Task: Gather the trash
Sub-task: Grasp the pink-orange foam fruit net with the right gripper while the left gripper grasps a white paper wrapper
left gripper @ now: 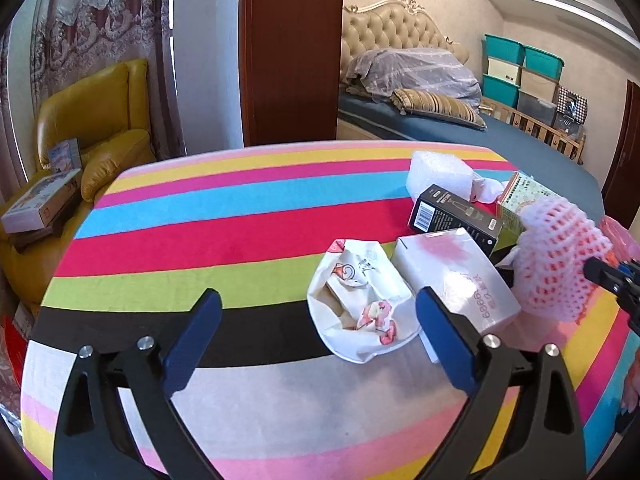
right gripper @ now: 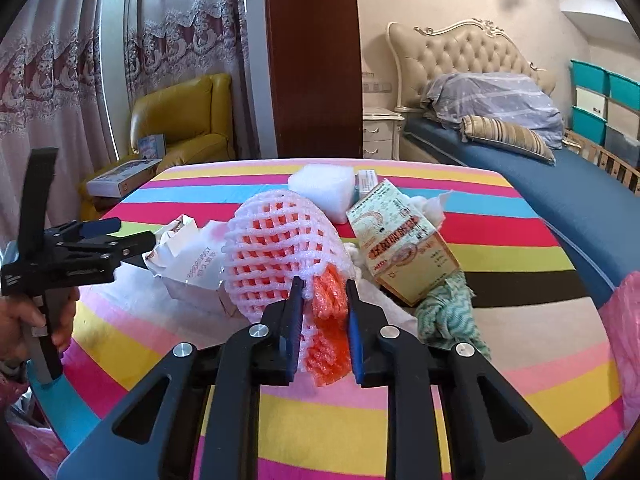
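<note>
Between the right gripper's point(right gripper: 323, 300) pinching pads, white foam netting point(right gripper: 272, 256) bunches over orange mesh.

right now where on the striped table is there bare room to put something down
Free: the striped table's whole left half, from the crumpled paper bag across to the edge by the yellow armchair, and the near strip in front of the left tool. Crowded: the far right corner, around the white box, black box and foam net.
</note>
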